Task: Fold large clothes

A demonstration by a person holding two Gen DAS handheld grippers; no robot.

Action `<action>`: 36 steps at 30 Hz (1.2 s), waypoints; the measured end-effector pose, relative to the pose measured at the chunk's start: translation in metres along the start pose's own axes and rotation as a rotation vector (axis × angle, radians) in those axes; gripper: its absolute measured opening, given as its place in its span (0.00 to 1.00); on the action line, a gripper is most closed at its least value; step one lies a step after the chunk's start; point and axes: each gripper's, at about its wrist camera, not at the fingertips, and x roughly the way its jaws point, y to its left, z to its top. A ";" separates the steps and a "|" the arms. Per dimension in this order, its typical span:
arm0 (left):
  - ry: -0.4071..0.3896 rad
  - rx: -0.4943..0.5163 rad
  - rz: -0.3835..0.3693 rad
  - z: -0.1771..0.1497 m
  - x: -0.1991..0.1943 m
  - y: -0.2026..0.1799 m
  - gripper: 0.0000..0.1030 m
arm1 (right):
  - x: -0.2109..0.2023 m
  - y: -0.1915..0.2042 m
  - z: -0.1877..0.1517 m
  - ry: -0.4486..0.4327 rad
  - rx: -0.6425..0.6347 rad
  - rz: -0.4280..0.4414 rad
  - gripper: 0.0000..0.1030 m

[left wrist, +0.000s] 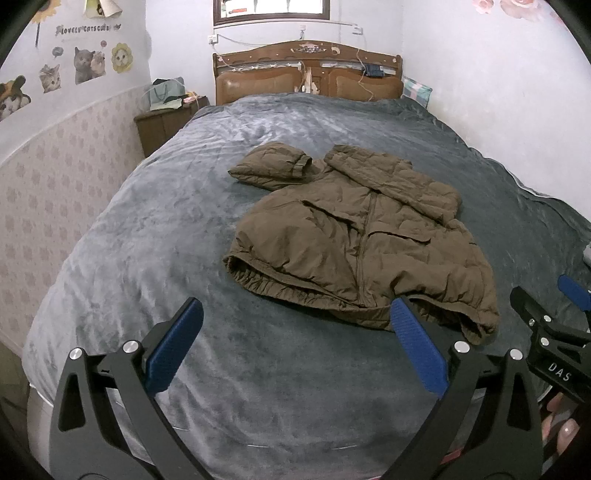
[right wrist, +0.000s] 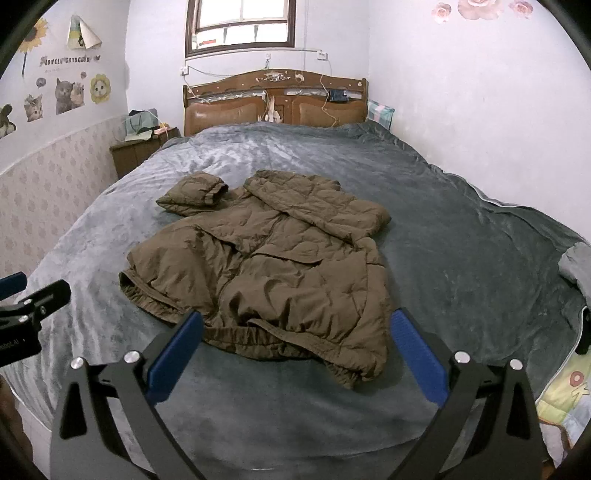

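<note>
An olive-brown quilted jacket [left wrist: 354, 236] [right wrist: 266, 266] lies front up on the grey bed cover [left wrist: 147, 229] [right wrist: 461, 240]. One sleeve is folded across the chest; the other sleeve cuff lies at the far left. My left gripper [left wrist: 295, 332] stands open above the cover, short of the jacket's elastic hem, with nothing between its blue fingers. My right gripper [right wrist: 295, 336] is open too, just in front of the hem, holding nothing. The right gripper's black body [left wrist: 546, 325] shows at the right edge of the left wrist view; the left gripper's body [right wrist: 33, 302] shows at the left edge of the right wrist view.
A wooden headboard [left wrist: 306, 74] [right wrist: 275, 99] stands at the far end under a window [right wrist: 240, 26]. A brown nightstand [left wrist: 162, 122] [right wrist: 136, 151] with bags sits at the far left. White walls close in on the right. A patterned quilt [right wrist: 569, 391] lies at the near right.
</note>
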 end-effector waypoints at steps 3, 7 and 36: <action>-0.001 0.001 0.000 0.000 0.000 0.000 0.97 | 0.002 0.000 -0.002 0.012 -0.001 0.003 0.98; 0.001 0.001 0.001 0.000 0.001 0.000 0.97 | 0.006 0.001 -0.002 0.017 -0.004 0.001 0.98; 0.002 0.006 0.004 -0.001 0.002 -0.003 0.97 | 0.007 0.000 0.002 0.013 -0.006 -0.004 0.98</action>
